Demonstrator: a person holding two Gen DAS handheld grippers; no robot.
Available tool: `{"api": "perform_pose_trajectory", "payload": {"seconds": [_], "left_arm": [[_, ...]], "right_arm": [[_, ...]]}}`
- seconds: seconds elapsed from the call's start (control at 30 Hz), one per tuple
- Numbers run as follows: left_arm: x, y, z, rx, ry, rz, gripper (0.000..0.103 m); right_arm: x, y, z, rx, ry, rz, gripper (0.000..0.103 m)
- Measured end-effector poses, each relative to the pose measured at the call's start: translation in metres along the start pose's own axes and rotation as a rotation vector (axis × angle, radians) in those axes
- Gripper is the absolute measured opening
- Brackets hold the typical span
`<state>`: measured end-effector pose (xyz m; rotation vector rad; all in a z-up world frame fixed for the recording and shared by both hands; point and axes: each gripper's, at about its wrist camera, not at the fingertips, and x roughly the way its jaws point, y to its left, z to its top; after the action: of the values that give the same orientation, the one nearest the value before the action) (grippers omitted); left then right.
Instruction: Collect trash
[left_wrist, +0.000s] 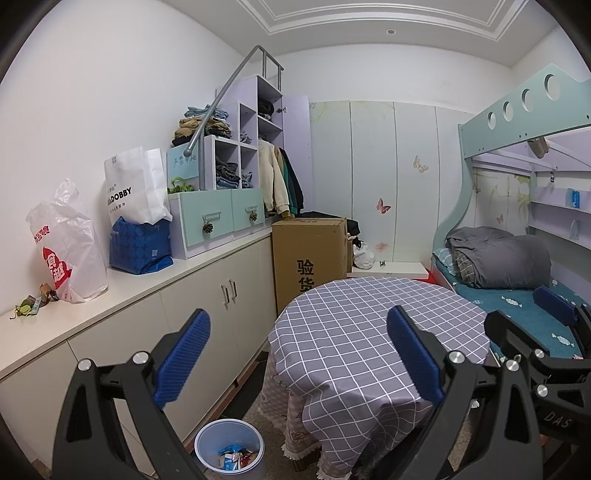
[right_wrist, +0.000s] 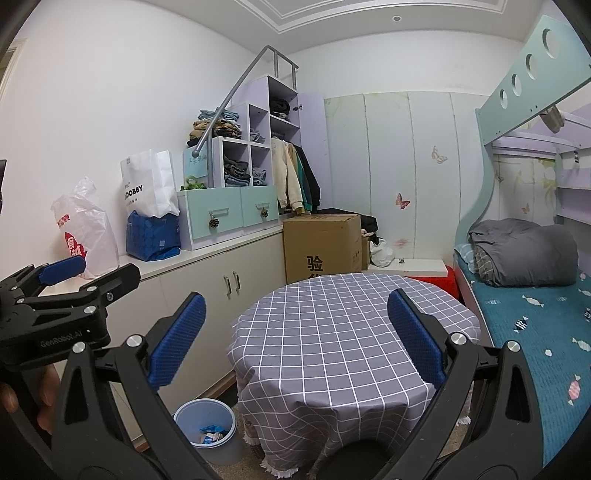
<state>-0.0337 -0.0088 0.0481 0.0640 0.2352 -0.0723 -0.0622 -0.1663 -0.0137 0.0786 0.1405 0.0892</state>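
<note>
A grey-blue trash bin (left_wrist: 229, 452) stands on the floor between the cabinet and the round table; it holds several wrappers and also shows in the right wrist view (right_wrist: 208, 430). Small crumpled wrappers (left_wrist: 31, 302) lie on the white counter at the far left. My left gripper (left_wrist: 297, 354) is open and empty, held above the table's near edge. My right gripper (right_wrist: 295, 338) is open and empty, also above the table. Each gripper shows in the other's view: the right one (left_wrist: 554, 325) at the right edge, the left one (right_wrist: 74, 273) at the left edge.
A round table with a grey checked cloth (left_wrist: 369, 332) is straight ahead. A white cabinet counter (left_wrist: 122, 291) runs along the left wall with plastic bags (left_wrist: 70, 247) and a drawer unit (left_wrist: 218, 218). A cardboard box (left_wrist: 310, 254) stands behind the table. A bunk bed (right_wrist: 535, 314) is on the right.
</note>
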Motion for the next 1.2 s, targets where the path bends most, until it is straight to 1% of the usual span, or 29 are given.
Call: {"api": "perform_pose_trajectory", "payload": {"seconds": [0.67,1.2], "left_arm": [[0.001,0.005,-0.001,0.002,0.004,0.0,0.094],[0.005,0.015,-0.003,0.007,0.011,-0.002,0.094]], "right_arm": [[0.003,-0.005,0.002,0.002,0.013,0.017,0.097],[0.007,-0.011,-0.004,0.007,0.021,0.025,0.097]]}}
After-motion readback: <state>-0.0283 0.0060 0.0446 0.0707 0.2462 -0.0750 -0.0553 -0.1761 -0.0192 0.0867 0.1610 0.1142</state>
